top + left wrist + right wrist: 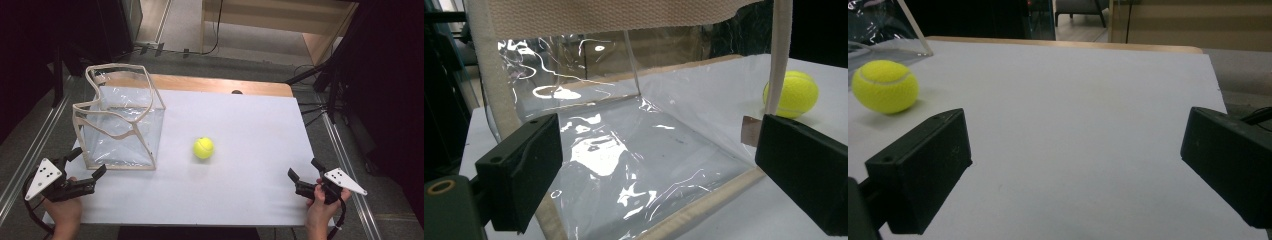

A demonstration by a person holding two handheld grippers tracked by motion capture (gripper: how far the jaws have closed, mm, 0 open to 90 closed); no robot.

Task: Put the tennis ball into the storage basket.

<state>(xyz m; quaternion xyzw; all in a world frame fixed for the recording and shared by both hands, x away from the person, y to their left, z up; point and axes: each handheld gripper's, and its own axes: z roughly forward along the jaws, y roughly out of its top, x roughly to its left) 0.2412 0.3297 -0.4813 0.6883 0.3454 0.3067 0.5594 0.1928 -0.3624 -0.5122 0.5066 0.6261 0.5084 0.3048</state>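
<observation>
Jaws of both grippers stand wide, holding nothing. Left gripper (86, 162) sits lower left, right at the clear bag (120, 120); right gripper (305, 172) lower right. Tennis ball (203, 148) rests mid-frame, just right of the bag. Risks: ball rolls when nudged; floppy bag collapses or slides if pinched carelessly.

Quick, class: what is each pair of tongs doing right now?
Left tongs: open, holding nothing, beside the clear bag.
Right tongs: open, holding nothing.
</observation>
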